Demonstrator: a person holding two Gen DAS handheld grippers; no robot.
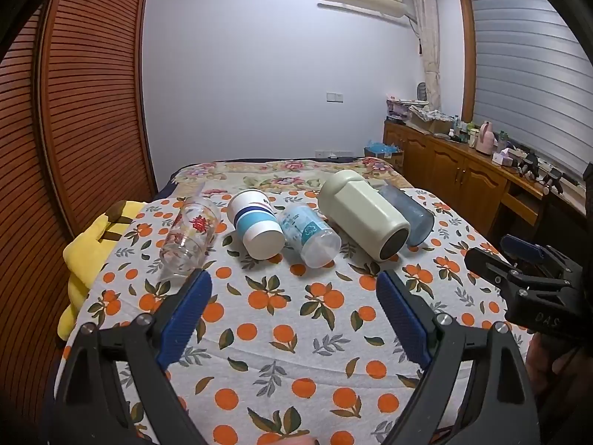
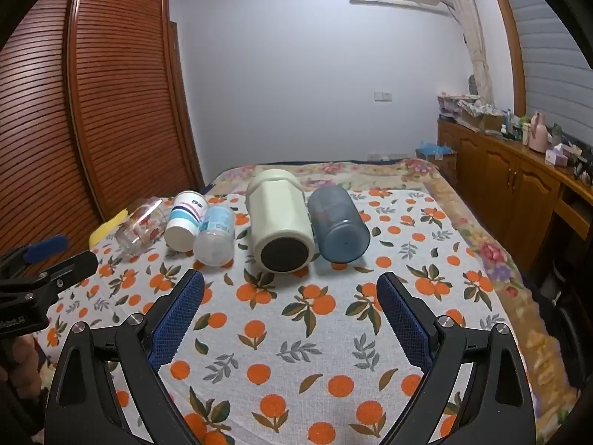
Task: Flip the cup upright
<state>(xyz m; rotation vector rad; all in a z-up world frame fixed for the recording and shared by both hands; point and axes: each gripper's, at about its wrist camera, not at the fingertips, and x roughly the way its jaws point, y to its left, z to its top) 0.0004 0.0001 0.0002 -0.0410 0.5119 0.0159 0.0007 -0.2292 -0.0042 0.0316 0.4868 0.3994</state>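
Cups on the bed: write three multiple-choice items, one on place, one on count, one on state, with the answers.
1. Which cup lies farthest right?
A. blue cup
B. glass
C. striped paper cup

2. How many cups lie in the row?
A. three
B. five
C. seven

3. How do both grippers stand?
A. open
B. shut on a cup
C. shut empty

Answers: 1 A, it ends the row beside the cream cup. 2 B, with the clear printed cup. 3 A, left gripper and right gripper gape, holding nothing.
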